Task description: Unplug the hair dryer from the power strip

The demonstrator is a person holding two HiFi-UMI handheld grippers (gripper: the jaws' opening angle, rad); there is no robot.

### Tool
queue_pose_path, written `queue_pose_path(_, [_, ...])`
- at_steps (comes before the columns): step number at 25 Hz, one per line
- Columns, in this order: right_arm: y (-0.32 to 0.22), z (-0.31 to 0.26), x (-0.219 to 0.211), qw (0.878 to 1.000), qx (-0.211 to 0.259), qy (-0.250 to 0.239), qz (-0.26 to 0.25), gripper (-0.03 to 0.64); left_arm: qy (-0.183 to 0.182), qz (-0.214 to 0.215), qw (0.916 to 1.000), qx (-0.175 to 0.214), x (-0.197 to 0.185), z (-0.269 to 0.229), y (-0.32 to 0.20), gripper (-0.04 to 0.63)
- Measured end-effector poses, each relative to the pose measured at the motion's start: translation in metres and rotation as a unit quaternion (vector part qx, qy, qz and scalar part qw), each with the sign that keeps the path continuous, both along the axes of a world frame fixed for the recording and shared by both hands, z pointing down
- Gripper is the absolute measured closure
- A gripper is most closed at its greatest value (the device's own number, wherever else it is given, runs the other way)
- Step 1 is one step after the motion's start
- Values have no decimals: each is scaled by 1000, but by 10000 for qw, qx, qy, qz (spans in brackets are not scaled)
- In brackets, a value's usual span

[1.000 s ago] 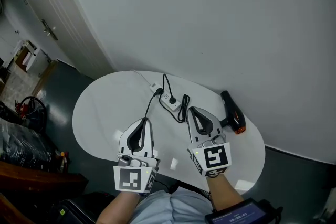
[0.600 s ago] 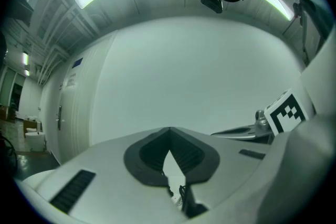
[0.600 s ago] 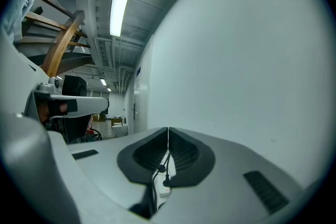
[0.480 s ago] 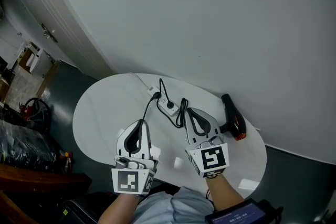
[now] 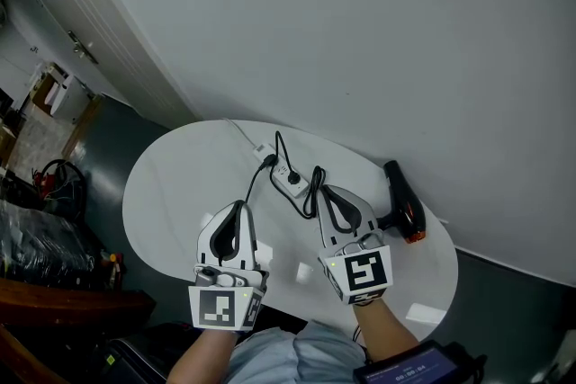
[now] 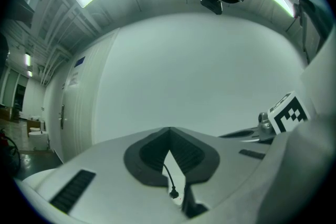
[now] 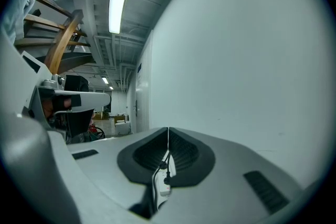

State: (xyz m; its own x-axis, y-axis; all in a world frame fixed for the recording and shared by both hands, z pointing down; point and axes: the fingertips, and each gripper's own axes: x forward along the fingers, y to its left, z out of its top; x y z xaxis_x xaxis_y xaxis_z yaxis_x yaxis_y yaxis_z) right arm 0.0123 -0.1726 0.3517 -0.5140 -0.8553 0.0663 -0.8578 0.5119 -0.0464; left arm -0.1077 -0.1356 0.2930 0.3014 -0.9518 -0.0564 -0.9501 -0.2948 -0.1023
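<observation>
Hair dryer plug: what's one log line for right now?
plug: in strip | dryer: on table | left gripper: shut, empty | right gripper: shut, empty

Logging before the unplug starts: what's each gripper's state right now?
Left gripper: closed, holding nothing.
Right gripper: closed, holding nothing.

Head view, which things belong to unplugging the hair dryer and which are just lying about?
For the job: hair dryer, power strip, black cords, left gripper, right gripper.

Lying about: screen at the bottom edge, dark clutter on the floor at left.
</observation>
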Motion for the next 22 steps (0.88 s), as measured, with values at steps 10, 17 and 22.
queue_pose_path(10, [-20,9,-12,9998,-114,140,39,615,84,108,9999,-91,-10,8,-25,597])
queue_pose_path(17, [-48,34,-19,9987,-345,328,179,614,225,408,9984,-316,-11,32,-56,597])
queue_pose_path(22, [-60,54,-28,9964,-609,548,225,614,296,601,9968,-431,-15,45,-77,597])
